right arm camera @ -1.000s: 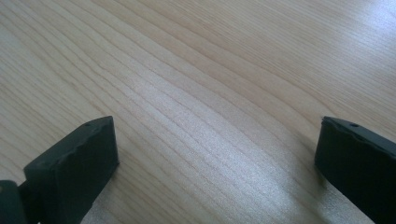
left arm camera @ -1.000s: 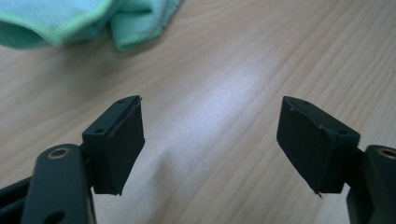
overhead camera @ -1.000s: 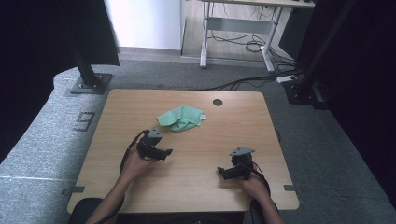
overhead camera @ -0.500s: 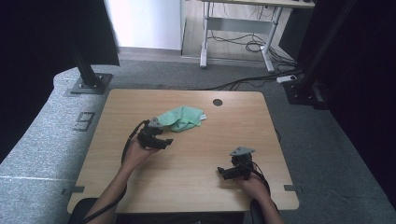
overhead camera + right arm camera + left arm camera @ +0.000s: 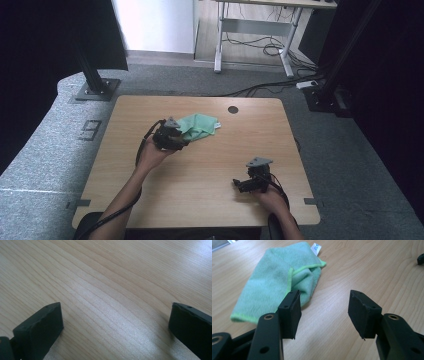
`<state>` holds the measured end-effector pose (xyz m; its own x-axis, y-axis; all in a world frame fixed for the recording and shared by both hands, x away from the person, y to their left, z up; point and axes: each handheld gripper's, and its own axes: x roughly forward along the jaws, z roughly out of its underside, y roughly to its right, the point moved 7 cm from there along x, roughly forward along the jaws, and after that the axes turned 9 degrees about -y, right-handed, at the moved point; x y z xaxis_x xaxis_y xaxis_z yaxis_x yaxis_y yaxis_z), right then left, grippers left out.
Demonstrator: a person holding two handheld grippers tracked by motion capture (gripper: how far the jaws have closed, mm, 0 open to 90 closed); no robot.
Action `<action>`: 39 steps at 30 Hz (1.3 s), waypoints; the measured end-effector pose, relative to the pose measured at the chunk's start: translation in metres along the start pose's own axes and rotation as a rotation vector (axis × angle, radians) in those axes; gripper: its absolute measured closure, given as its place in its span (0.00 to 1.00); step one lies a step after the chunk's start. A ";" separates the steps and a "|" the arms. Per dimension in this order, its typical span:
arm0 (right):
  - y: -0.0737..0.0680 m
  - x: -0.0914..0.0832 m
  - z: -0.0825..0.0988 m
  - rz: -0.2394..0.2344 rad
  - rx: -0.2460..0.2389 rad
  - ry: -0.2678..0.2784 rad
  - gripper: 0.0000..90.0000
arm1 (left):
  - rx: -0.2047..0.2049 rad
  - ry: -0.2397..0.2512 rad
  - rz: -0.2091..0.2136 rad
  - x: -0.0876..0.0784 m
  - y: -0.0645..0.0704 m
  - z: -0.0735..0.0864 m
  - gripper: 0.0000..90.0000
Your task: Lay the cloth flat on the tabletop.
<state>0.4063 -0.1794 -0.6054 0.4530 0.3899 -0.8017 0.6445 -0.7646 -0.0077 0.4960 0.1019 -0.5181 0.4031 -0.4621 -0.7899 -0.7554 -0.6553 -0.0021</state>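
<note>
The high view shows the light wooden counter point(image 5: 200, 165) whole, with the crumpled green microfibre cloth point(image 5: 198, 126) near its far edge and the left tongs point(image 5: 170, 136) touching or just beside its near corner; which, the hand hides. The left gripper view shows more: the cloth's white label, and the jaws, which have just been closing, apart over bare wood with the cloth point(image 5: 277, 280) just beyond them. The right tongs point(image 5: 251, 181) stand wide open, well apart from it.

We read one mark: a "9" point(image 5: 90, 131) on the grey floor, just off the surface's left edge. The white tag point(image 5: 316, 247) on the green cloth point(image 5: 272, 282) carries print too small to read.
</note>
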 end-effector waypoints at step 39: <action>0.000 0.000 0.000 0.001 -0.004 0.002 0.00 | -0.070 -0.023 -0.059 0.070 -0.038 -0.038 0.57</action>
<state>0.4065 -0.1795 -0.6055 0.4544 0.3903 -0.8008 0.6467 -0.7627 -0.0048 0.5728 0.0720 -0.5507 0.4329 -0.4082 -0.8037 -0.6923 -0.7216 -0.0064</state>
